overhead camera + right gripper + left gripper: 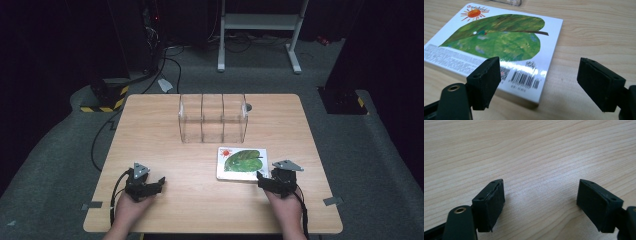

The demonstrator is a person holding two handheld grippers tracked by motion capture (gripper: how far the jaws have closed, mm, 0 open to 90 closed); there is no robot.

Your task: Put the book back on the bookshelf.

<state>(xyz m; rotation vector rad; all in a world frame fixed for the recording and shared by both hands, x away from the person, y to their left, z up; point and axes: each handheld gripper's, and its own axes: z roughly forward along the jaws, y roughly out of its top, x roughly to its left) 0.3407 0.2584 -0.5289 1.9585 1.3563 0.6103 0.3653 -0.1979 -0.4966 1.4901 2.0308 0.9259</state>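
White book [499, 42]: green leaf, orange sun, barcode; light wood-grain table [165, 150].

Right hand-held gripper [537, 83] with jaws spread wide, nothing pressed between them. A board book [499, 45], back cover up with green leaf, sun and barcode, lay flat on the wooden worktop [596, 30], its near corner between the jaws.

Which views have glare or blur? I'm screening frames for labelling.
Right gripper view: white glare streaks on the glossy leaf-picture book beside its barcode, small print soft. Left gripper view: pale sheen on the light wooden table, far grain soft. High view: table lit, surroundings dark.
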